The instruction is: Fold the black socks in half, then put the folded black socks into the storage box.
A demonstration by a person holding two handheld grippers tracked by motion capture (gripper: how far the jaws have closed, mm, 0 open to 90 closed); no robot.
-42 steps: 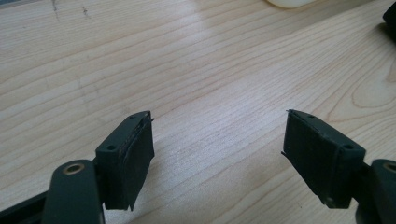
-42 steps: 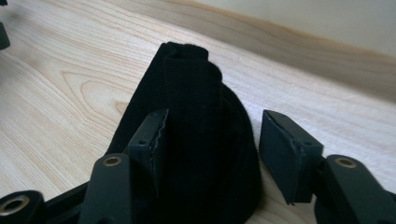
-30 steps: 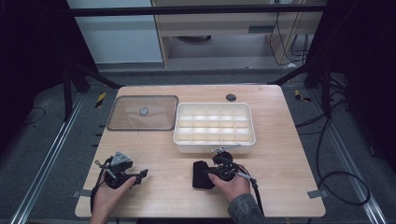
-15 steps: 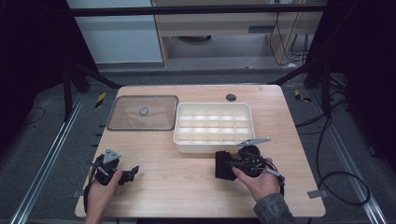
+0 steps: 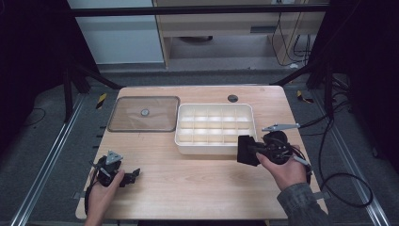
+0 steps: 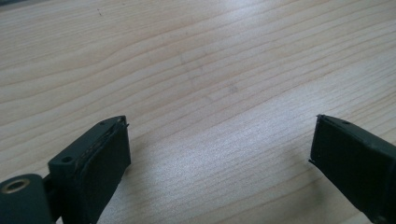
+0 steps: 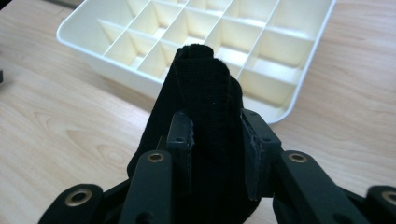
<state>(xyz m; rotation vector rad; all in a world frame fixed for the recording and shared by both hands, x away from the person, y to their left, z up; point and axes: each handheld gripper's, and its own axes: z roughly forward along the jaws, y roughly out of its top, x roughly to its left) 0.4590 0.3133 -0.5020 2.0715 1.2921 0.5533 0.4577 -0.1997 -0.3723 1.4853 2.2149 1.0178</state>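
Note:
A folded black cloth point(image 7: 205, 107) is clamped between the jaws of my right gripper point(image 7: 215, 135), lifted off the table in front of the near right corner of a cream divided tray point(image 7: 196, 37). From above, that cloth point(image 5: 246, 149) hangs just short of the tray's point(image 5: 184, 141) front wall, with the right gripper point(image 5: 258, 151) behind it. My left gripper point(image 5: 134, 174) lies low at the table's near left, its jaws having just opened wide; in the left gripper view the gripper point(image 6: 219, 154) has bare wood between its pads.
A clear flat lid point(image 5: 144, 114) with a small knob lies left of the tray. A dark round hole cap point(image 5: 232, 98) sits near the table's far edge. Bare wood stretches between the two hands. Cables trail off the right side.
The right hand has carried the black cloth up and to the right, from the table's near middle to the tray's near right corner. The left hand drew back toward the near left edge.

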